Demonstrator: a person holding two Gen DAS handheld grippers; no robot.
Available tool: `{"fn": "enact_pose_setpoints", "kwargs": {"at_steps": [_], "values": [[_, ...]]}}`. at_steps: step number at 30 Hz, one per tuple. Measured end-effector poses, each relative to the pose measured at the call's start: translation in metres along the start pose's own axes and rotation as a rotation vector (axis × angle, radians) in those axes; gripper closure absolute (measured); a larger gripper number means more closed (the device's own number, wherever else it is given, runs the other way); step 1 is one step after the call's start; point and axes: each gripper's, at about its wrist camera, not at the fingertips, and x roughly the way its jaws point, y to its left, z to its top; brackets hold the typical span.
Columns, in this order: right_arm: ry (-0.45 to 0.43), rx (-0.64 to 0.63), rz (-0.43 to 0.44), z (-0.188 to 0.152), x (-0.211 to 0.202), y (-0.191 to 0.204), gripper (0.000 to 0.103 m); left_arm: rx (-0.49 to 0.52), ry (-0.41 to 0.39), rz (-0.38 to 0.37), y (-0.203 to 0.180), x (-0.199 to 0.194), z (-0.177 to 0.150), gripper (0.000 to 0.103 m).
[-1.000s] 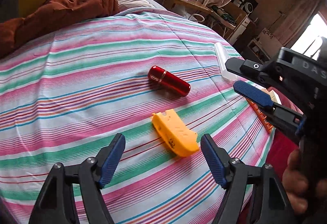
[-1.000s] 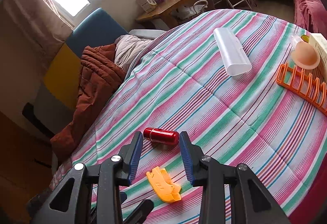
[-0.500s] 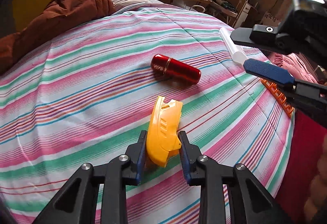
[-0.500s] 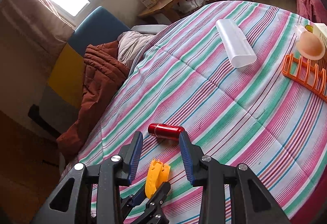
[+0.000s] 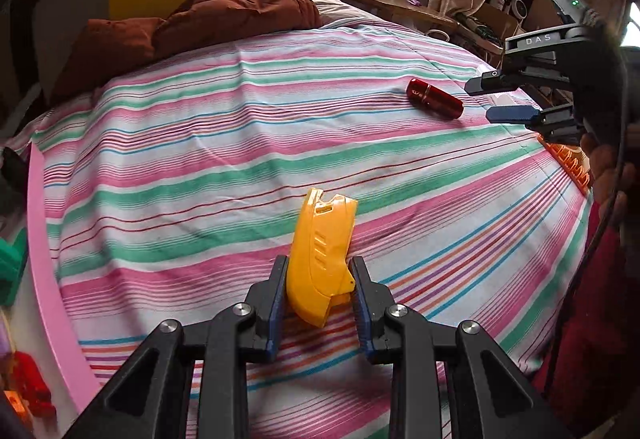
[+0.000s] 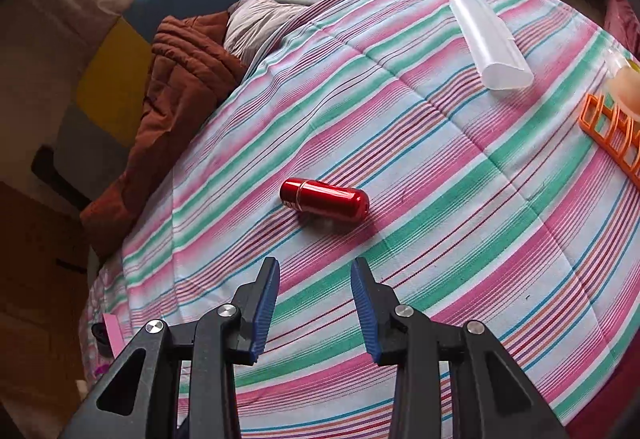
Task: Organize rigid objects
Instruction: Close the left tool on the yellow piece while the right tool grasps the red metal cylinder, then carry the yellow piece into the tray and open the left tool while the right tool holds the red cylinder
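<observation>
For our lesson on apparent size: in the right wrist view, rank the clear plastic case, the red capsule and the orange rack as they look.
1. clear plastic case, largest.
2. red capsule.
3. orange rack, unsure: the frame edge crops it, so its full size cannot be judged.

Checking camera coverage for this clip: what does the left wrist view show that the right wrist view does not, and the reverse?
Only the left wrist view shows the yellow plastic piece clamped in the left claw, a pink edge at the bed's side, and the right claw seen from outside.

Only the right wrist view shows the translucent white case and the right claw's open gap.

Both show the red capsule lying on the striped bedspread, the orange rack and the brown quilt.
</observation>
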Motion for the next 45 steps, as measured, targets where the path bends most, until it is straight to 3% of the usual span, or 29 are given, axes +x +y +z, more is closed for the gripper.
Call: {"fn": "enact_pose_setpoints", "kwargs": {"at_steps": [6,12,15,16,18,22,27,32,45], "values": [[0.019,-0.278,-0.139,0.024,0.015,0.041,0.056,0.002,-0.024,-0.008,0.000,-0.001,-0.004,0.073],[0.158,-0.594,-0.346,0.038,0.074,0.067,0.056,-0.019,-0.034,-0.029,0.002,0.001,-0.004,0.073],[0.186,-0.657,-0.401,0.036,0.095,0.066,0.057,-0.018,-0.035,-0.027,0.003,0.001,-0.005,0.073],[0.183,-0.647,-0.402,0.036,0.100,0.063,0.057,-0.017,-0.038,-0.025,0.002,0.001,-0.005,0.073],[0.150,-0.606,-0.346,0.038,0.096,0.058,0.076,-0.019,-0.041,-0.023,0.003,0.000,-0.005,0.073],[0.168,-0.570,-0.306,0.026,0.093,0.062,0.077,-0.024,-0.051,-0.016,0.001,0.000,-0.007,0.073],[0.278,-0.608,-0.145,-0.016,0.090,0.088,0.077,-0.034,-0.047,-0.018,0.002,-0.003,-0.008,0.073],[0.209,-0.730,-0.181,-0.051,0.089,0.104,0.075,-0.068,-0.029,-0.015,0.006,-0.013,-0.009,0.074],[0.104,-0.876,-0.174,-0.070,0.086,0.110,0.076,-0.133,-0.135,0.083,0.026,-0.081,-0.005,0.073]]}}
